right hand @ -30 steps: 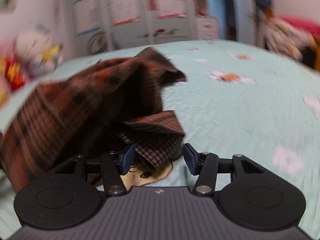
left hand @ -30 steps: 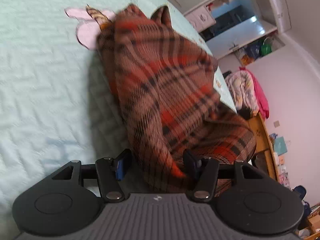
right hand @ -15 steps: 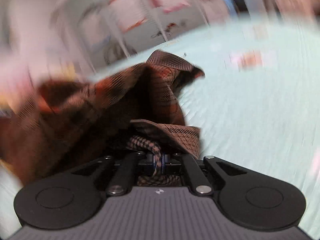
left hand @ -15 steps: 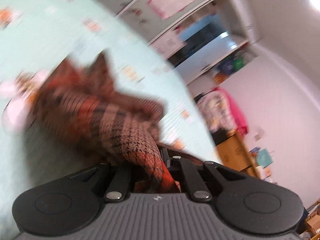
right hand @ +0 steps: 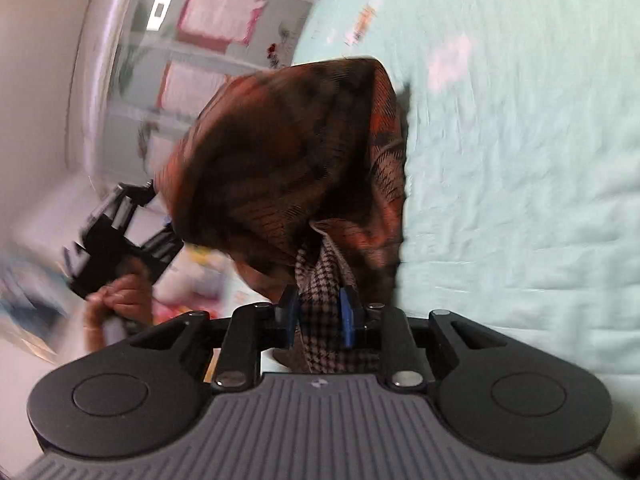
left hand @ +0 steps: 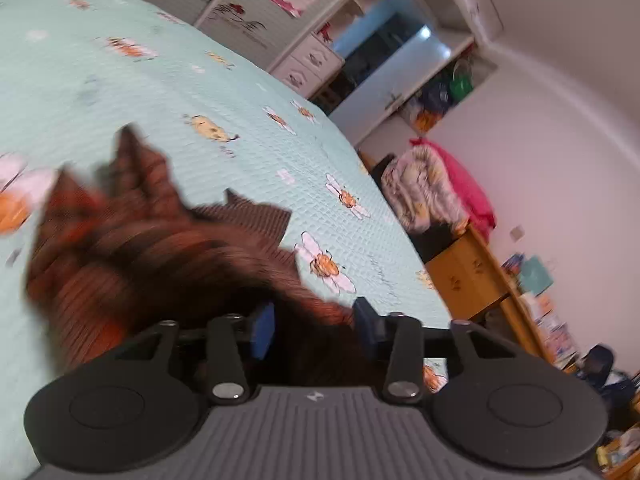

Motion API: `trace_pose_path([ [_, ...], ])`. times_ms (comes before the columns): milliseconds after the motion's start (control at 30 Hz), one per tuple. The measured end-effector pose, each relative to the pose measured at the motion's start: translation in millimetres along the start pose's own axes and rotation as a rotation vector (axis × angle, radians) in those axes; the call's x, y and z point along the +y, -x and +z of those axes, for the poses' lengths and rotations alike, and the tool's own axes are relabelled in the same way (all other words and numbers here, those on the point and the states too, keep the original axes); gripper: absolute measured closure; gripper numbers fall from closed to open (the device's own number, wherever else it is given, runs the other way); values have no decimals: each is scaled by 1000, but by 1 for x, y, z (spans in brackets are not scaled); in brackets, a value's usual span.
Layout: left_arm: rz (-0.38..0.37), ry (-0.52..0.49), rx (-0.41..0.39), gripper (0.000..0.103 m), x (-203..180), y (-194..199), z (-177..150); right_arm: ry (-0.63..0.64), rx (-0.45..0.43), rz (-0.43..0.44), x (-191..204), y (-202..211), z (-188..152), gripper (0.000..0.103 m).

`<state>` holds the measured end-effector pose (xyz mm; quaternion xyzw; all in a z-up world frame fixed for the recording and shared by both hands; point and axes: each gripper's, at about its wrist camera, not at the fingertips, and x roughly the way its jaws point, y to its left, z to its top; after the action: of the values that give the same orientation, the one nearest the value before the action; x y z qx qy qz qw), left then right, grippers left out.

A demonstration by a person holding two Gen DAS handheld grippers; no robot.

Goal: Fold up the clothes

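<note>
Both my claws at a plaid garment above the mint-green bed.

My left claw (left hand: 314,326) has just been opening; its jaws stand apart with the brown-and-orange plaid garment (left hand: 160,256) bunched between and beyond them, blurred, spreading leftward over the bed (left hand: 200,80). My right claw (right hand: 319,312) has also just been opening, yet a houndstooth-lined strip of the garment (right hand: 288,160) fills the narrow gap between its blue pads, the rest ballooning above.
</note>
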<state>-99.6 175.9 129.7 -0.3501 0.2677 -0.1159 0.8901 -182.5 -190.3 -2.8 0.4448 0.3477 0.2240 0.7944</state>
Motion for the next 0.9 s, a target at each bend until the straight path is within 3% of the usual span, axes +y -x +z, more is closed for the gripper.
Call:
trace_pose_path([
  [100,45,1,-37,45,26,42,-30,208,-61,-113,22,17,-8,78],
  [233,160,-68,20,44,41,66,-65,384,-110,-207,51,8,-30,72],
  [333,195,-262,79,44,23,52,-85,412,-109,-247,56,-7,-41,69],
  [467,184,-473,99,42,-4,25,-108,469,-122,-301,56,-22,-55,52],
  [533,225,-577,98,40,-10,6,-119,441,-141,-325,43,-30,-56,45],
  [633,300,-694,131,41,-9,-30,-131,391,-200,-266,13,-31,-60,41],
  [767,370,-830,144,41,-6,-55,-141,402,-218,-240,6,-34,-61,40],
  [800,376,-830,143,51,-4,-57,-140,405,-218,-235,5,-35,-61,39],
  [833,372,-800,136,79,-1,-55,-135,403,-220,-229,4,-35,-61,39],
  [867,367,-770,129,91,2,-53,-131,400,-223,-222,3,-35,-60,40],
  [900,370,-742,110,94,4,-48,-126,396,-227,-216,2,-35,-60,40],
])
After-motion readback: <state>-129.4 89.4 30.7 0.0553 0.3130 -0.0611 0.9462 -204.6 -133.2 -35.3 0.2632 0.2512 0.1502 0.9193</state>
